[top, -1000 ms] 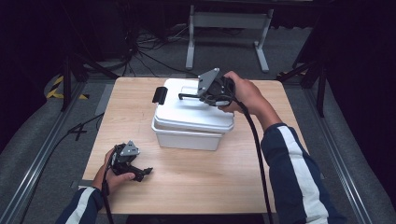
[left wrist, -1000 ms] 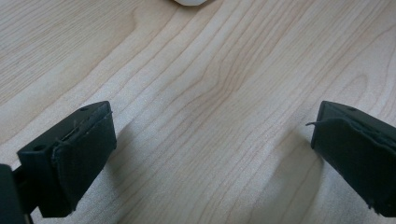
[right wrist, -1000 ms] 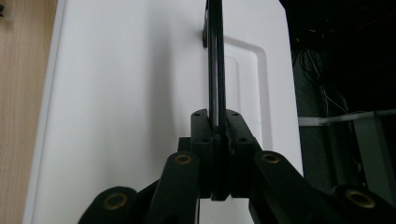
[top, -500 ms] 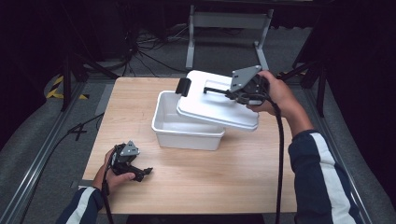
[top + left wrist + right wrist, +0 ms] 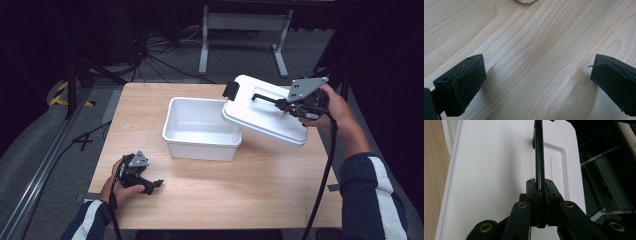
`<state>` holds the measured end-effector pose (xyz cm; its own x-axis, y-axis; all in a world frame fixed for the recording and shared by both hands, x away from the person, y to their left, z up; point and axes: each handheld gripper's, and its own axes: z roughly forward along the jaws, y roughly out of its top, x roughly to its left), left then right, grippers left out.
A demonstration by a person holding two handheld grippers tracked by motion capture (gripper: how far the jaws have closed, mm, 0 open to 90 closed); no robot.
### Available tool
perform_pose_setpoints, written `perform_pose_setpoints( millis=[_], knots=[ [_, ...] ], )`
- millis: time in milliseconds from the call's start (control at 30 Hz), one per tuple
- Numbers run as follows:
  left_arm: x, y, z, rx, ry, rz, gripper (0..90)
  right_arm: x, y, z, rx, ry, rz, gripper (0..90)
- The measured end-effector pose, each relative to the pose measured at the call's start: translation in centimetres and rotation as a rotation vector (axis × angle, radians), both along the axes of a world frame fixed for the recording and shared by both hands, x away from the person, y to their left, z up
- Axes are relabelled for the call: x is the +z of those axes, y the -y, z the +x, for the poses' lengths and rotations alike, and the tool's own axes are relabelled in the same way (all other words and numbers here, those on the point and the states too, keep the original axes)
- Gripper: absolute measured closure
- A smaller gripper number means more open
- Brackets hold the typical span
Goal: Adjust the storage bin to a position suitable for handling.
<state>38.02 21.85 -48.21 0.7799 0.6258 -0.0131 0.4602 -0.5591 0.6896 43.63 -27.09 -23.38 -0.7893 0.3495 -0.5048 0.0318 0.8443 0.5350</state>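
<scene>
Overhead, right gripper point(image 5: 281, 103) jaws clamped on lid point(image 5: 260, 112) handle point(image 5: 539, 152), left gripper point(image 5: 150, 184) jaws spread, empty.

Right gripper point(image 5: 539, 188): jaws closed tight on a thin black handle point(image 5: 539, 152) that runs straight up the centre of the frame. Handle belongs to a white plastic lid point(image 5: 494, 170), with a raised rectangular panel right of the handle. Light wooden tabletop point(image 5: 432, 182) along the left edge. Dark floor and grey metal frame point(image 5: 606, 173) at right.
</scene>
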Motion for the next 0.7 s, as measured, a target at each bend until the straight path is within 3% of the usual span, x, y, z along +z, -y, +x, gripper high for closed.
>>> perform_pose_setpoints(
  millis=[400, 700],
  knots=[
    [0.0, -0.1, 0.0, -0.001, 0.003, 0.001, 0.6, -0.9, 4.3, -0.6, -0.077, -0.014, 0.024, 84.8],
    [0.0, -0.1, 0.0, -0.002, 0.002, 0.001, 0.6, -3.8, 7.2, -0.2, -0.144, -0.056, 0.027, 84.8]
  ],
)
